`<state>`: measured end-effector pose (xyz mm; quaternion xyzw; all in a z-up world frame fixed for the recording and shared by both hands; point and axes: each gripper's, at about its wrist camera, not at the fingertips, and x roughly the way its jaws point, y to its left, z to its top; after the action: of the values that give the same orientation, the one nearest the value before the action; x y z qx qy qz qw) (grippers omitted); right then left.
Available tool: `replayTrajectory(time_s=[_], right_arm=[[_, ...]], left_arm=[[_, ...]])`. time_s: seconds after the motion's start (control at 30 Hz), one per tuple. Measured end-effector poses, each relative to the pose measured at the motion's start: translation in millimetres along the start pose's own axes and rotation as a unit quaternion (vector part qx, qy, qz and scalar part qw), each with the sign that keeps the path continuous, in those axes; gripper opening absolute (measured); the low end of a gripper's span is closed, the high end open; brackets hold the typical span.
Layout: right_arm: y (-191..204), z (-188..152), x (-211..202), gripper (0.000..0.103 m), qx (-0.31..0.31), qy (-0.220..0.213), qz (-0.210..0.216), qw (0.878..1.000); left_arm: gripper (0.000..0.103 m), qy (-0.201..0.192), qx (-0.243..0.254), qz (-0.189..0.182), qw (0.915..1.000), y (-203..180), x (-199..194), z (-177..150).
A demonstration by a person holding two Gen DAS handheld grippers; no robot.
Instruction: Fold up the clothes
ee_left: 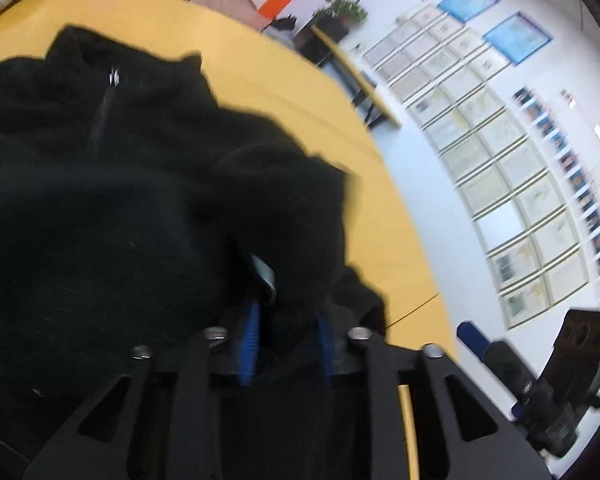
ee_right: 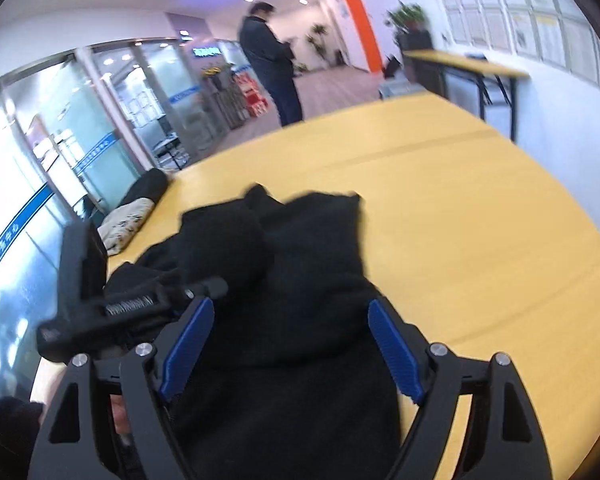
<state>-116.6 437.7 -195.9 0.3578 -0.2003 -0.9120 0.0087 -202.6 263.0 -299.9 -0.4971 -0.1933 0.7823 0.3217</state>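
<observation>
One crumpled black fleece garment lies heaped on the near part of the single yellow wooden table. Two grippers work it: the left gripper has its blue-padded fingers pinched narrow on a fold of the fleece, while the right gripper hangs spread wide over the cloth. One man in dark clothes stands far off.
</observation>
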Motion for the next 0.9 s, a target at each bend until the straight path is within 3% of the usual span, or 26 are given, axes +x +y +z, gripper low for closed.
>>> replayTrajectory(time_s=[0.07,0.13,0.23,0.3,0.37,0.43,0.47,0.5,0.57,0.6,0.67,0.7,0.9], right_arm=[[-14.1,-1.5,13.1,0.085,0.013,0.018,-0.003,1.000],[-22.9,-1.7,28.9,0.086,0.020,0.038,-0.004,0.999],[-15.0,0.1,56.9,0.090,0.036,0.064,0.032,0.997],[-0.9,-1.2,78.3,0.090,0.028,0.082,0.049,0.995],[13.2,-2.6,99.8,0.092,0.019,0.099,0.065,0.993],[25.5,-7.0,120.6,0.092,0.012,0.120,0.053,0.991],[29.2,-9.0,127.9,0.092,0.006,0.123,0.043,0.991],[33.3,-10.2,133.4,0.088,0.000,0.124,0.034,0.992],[46.8,-4.9,132.2,0.064,-0.023,0.111,0.028,0.993],[54.5,-0.6,130.0,0.039,-0.035,0.105,0.024,0.994],[71.0,14.4,116.5,0.027,-0.056,0.075,0.001,0.996],[78.8,23.0,106.6,0.008,-0.061,0.054,-0.007,0.997],[140.3,86.4,33.5,0.006,-0.082,-0.071,0.032,0.994]], left_arm=[[0.032,-0.001,0.004,-0.002,1.0000,-2.5,-13.0,-7.4],[0.051,-0.012,0.012,-0.007,0.9998,-4.2,-49.0,-19.1],[0.072,-0.049,0.014,0.004,0.9987,2.3,-124.0,-35.1],[0.074,-0.077,0.016,0.039,0.9962,16.7,-174.9,-37.6],[0.081,-0.117,0.024,0.093,0.9885,34.3,-237.5,-50.9],[0.103,-0.149,0.028,0.167,0.9742,57.9,-286.9,-59.0],[0.102,-0.147,0.027,0.185,0.9714,71.4,-298.9,-61.5],[0.102,-0.131,0.027,0.188,0.9731,88.5,-304.8,-64.1],[0.101,-0.085,0.017,0.177,0.9803,119.2,-296.6,-68.3],[0.098,-0.065,0.010,0.155,0.9858,129.2,-281.8,-64.8],[0.090,-0.035,0.000,0.106,0.9938,143.1,-252.3,-58.2],[0.087,-0.025,-0.002,0.080,0.9965,147.7,-237.4,-54.9],[0.087,-0.043,-0.030,0.066,0.9964,204.0,-185.9,-24.8]])
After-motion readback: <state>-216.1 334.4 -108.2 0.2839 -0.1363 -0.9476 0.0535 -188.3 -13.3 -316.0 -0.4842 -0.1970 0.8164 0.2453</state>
